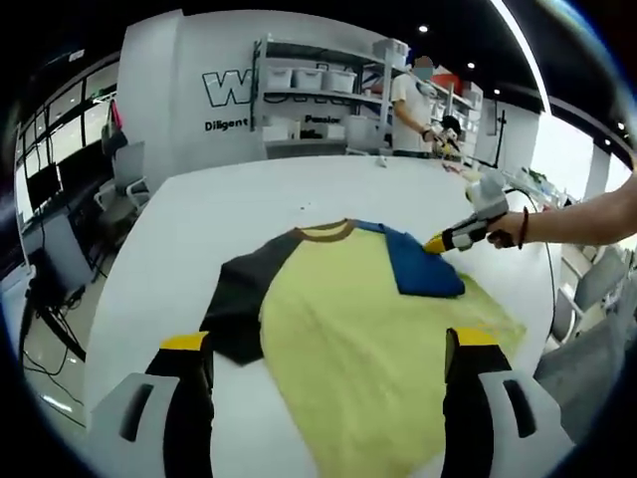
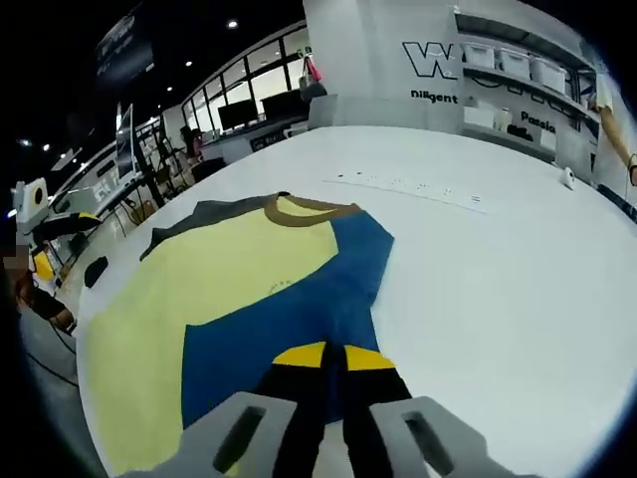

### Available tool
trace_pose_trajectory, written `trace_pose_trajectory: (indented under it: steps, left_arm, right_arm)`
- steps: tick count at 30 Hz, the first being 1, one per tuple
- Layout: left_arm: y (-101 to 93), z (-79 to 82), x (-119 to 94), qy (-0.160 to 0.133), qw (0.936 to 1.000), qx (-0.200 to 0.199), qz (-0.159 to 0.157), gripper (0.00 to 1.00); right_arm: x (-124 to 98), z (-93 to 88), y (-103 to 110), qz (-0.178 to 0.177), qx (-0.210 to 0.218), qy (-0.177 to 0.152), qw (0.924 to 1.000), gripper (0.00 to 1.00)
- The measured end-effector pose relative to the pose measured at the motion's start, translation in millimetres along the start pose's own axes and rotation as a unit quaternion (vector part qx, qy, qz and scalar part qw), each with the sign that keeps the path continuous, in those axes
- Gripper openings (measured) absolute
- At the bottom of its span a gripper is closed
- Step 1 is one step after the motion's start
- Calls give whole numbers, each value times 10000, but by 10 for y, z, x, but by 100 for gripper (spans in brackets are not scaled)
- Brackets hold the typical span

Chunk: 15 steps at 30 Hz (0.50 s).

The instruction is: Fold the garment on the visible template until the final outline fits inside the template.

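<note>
- We are in a large bright hall with shelving (image 1: 318, 85) along the back wall at the top of the left gripper view, and a wide white table (image 1: 199, 219) that spreads across the middle of both views.
- The garment (image 1: 368, 329), a yellow shirt with a brown collar, lies flat on the table at the centre of the left gripper view. Its dark sleeve (image 1: 239, 299) is spread out at centre left, and its blue sleeve (image 1: 423, 264) is folded over onto the yellow body at centre right.
- We can make out no template outline on the table in either view.
- The right gripper (image 2: 333, 357) rises from the bottom centre of the right gripper view with its jaws clenched on the blue sleeve's edge. In the left gripper view it reaches in from the right, held by a person's hand (image 1: 508, 231).
- The left gripper (image 1: 328, 344) sits at the bottom of its own view, jaws released and spread wide over the yellow body, holding nothing.
- A person (image 1: 413, 105) stands by the shelving at upper right of the left gripper view.
- In our judgement, the risk is that the blue sleeve drags the layer under it when it is let go or pulled further, which would bunch the fold.
- The dark sleeve is not yet folded in, so the outline looks too wide.
</note>
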<state>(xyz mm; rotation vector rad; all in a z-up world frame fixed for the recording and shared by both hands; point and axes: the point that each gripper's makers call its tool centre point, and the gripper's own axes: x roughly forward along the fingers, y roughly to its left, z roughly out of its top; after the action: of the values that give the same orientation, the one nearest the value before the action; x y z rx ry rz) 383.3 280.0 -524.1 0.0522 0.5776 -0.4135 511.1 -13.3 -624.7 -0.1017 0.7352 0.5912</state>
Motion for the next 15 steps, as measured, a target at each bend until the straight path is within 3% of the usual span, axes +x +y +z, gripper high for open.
trace_pose_trajectory:
  steps: [3, 6, 10, 12, 15]
  left_arm:
    - [-5, -7, -8, 15, 10000, 3, -3, 95]
    - [-3, -18, -16, 35, 10000, 7, 10, 94]
    - [-7, -19, -25, 27, 10000, 1, 0, 94]
    - [-3, -23, -25, 38, 10000, 9, 10, 94]
    - [-7, -18, -22, 26, 10000, -7, 4, 94]
  right_arm:
    - [6, -34, -33, 18, 179, 38, 9998, 0]
    - [5, -126, -99, -154, 66, 235, 9996, 0]
    - [-23, -37, -99, -92, 50, -16, 9999, 1]
    - [-23, 10, -132, -156, 131, -88, 9998, 15]
    - [-20, 72, -139, -93, 93, -219, 9997, 21]
